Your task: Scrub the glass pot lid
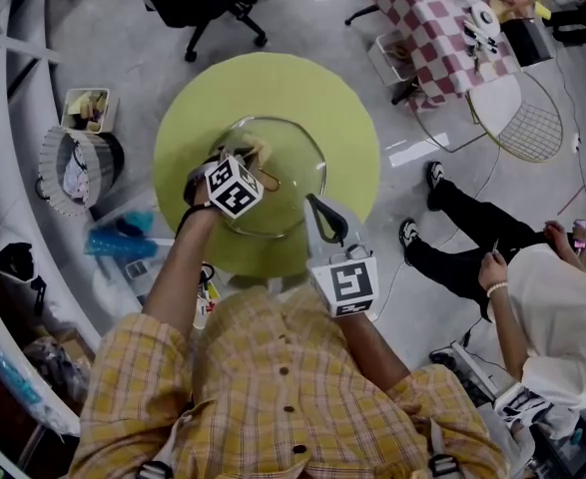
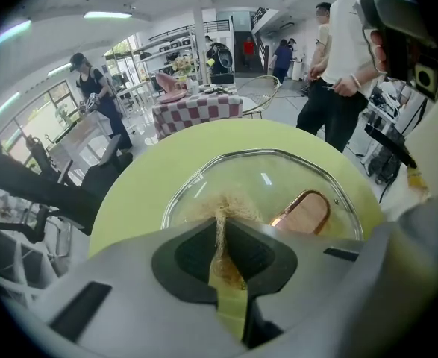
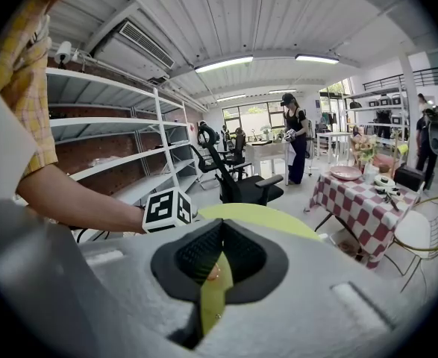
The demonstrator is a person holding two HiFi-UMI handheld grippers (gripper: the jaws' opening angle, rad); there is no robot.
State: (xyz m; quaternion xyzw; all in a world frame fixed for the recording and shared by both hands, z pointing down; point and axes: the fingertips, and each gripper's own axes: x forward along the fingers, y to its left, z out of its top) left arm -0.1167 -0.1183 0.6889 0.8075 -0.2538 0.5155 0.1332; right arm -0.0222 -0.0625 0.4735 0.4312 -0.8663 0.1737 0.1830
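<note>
left gripper: 1, clamped on 1 tan fibre scrubber | glass pot lid: 1, flat mid round green table, under scrubber; 1 copper handle | right gripper: 1, jaws closed, empty, by lid's right rim | marker cubes: 2

No text, labels, brands or numbers can be read in any view
</note>
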